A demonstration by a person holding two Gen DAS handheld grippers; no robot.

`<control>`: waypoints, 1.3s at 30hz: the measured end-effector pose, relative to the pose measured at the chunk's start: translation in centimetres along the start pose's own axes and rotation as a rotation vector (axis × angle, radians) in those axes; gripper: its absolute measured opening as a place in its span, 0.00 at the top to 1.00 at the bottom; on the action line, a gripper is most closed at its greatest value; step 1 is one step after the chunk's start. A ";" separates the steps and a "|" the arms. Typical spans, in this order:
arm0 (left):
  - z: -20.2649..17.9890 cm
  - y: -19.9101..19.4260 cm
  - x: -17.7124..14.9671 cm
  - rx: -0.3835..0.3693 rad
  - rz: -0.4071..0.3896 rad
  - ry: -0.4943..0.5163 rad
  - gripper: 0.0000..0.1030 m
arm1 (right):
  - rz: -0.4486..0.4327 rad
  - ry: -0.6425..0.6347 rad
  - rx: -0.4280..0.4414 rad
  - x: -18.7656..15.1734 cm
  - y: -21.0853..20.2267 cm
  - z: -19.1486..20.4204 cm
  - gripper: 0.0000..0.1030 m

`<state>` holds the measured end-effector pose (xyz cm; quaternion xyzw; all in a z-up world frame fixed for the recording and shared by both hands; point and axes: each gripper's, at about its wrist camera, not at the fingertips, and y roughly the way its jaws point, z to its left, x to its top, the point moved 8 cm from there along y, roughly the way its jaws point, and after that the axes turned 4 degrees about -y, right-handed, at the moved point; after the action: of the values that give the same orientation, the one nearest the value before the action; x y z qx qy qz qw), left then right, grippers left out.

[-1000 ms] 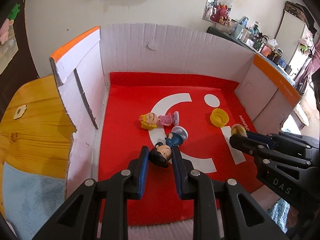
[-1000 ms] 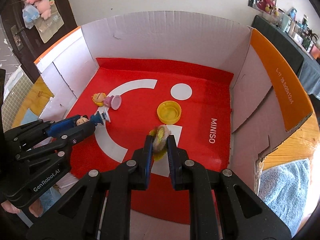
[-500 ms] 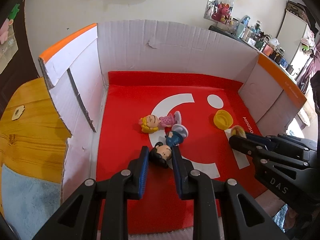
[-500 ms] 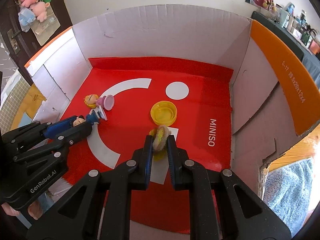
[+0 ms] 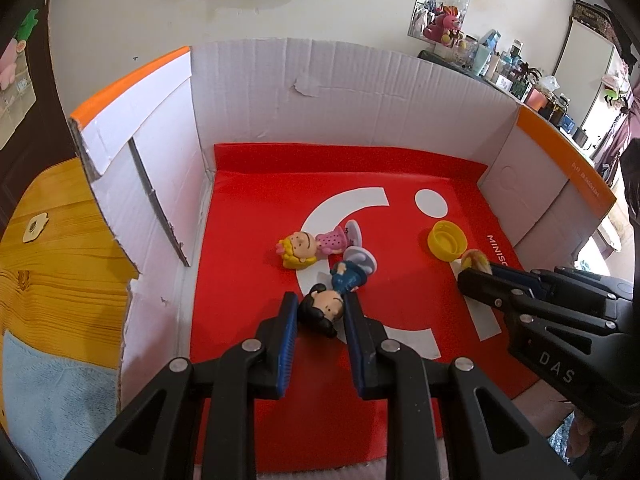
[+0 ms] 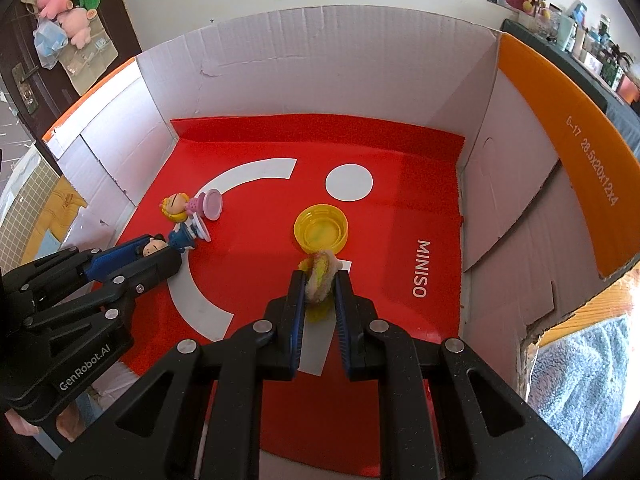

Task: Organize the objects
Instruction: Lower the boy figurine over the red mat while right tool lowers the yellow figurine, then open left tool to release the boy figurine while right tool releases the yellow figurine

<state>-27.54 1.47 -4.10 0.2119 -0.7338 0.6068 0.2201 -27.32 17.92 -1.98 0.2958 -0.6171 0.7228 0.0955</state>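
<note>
While both hand-held grippers carry a load, check each line below before you move.

Left hand-held gripper (image 5: 318, 312): narrow, clamped on the head of the dark-haired figurine (image 5: 326, 304); its blue body and round base stick out past the fingertips.
Right hand-held gripper (image 6: 318, 286): nearly closed, pinching the fuzzy yellow-green toy (image 6: 320, 276), which shows only as a soft lump between the pads.
Blonde figurine (image 5: 308, 244): lying on its side on the red liner (image 5: 248, 280), just beyond the dark-haired one; the two bases look close to touching.
Yellow cap (image 6: 320, 232): open side up on the liner, just beyond the right fingertips.
Cardboard box (image 5: 320, 100): white walls all around, sitting on the wooden worktop (image 5: 52, 248).
Risk, left: you hold a rounded head only, so the figurine may pivot or slip if you swing it; its base may knock the blonde figurine as you lift.
Risk, right: the soft toy may squeeze out of the pads, and a low forward move would likely push the cap.
Risk, both: the box walls stand close; a wide sweep could catch a flap.
</note>
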 end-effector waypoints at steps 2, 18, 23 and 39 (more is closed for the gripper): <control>0.0 0.0 0.0 -0.001 0.000 0.000 0.77 | 0.000 0.000 0.000 0.0 0.0 0.0 0.86; -0.3 0.1 0.0 0.002 -0.003 0.008 0.77 | -0.002 0.003 0.013 -0.1 -0.3 0.1 0.86; -0.4 0.0 0.0 0.006 -0.004 0.014 0.77 | -0.009 0.001 0.012 0.0 -0.5 0.2 0.85; -0.9 -1.2 0.0 0.003 -0.026 0.021 0.70 | -0.024 0.011 0.010 -0.2 -1.5 0.2 0.57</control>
<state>-26.82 2.14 -3.00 0.2155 -0.7278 0.6071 0.2353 -26.37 18.12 -0.77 0.2997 -0.6093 0.7264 0.1058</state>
